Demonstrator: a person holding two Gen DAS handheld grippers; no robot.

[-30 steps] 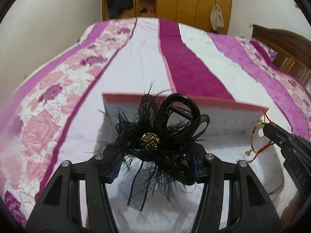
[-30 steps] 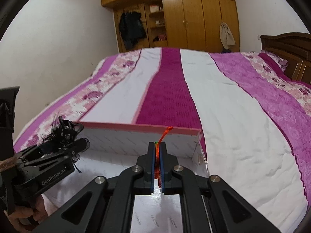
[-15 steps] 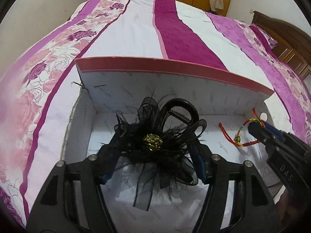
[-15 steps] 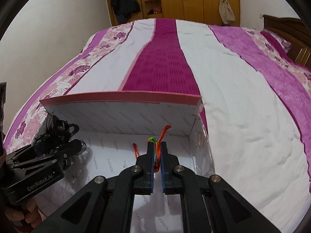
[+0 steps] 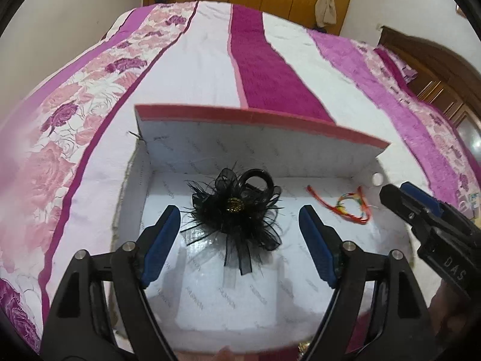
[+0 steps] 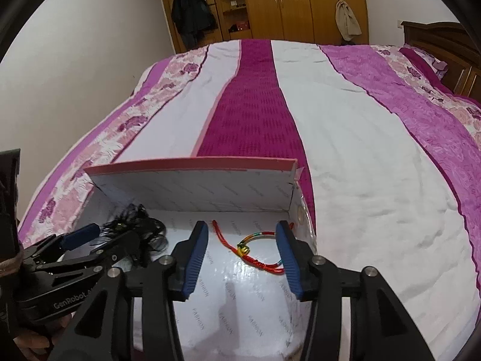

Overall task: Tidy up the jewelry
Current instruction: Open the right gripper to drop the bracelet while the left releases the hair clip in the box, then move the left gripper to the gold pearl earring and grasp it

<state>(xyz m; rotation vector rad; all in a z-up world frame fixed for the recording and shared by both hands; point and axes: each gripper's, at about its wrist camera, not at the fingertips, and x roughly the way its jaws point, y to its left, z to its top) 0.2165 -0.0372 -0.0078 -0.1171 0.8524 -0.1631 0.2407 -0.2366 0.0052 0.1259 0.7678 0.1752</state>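
left gripper [image 5: 240, 222] jaws spread, empty | right gripper [image 6: 242, 249] jaws spread, empty | black feather hair clip [image 5: 236, 210] and red cord bracelet [image 6: 251, 249] lying apart on floor of white box [image 5: 216, 297] | risk: feathers or cord snagging fingers on pull-out, dragging piece out

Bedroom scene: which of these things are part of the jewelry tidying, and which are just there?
Part of the job:
- black feather hair clip, lying in the box
- red cord bracelet, lying in the box
- white box with pink lid
- left tongs and right tongs, both open

Just there:
- striped bedspread
- wooden wardrobe
- dark coat hanging
- headboard
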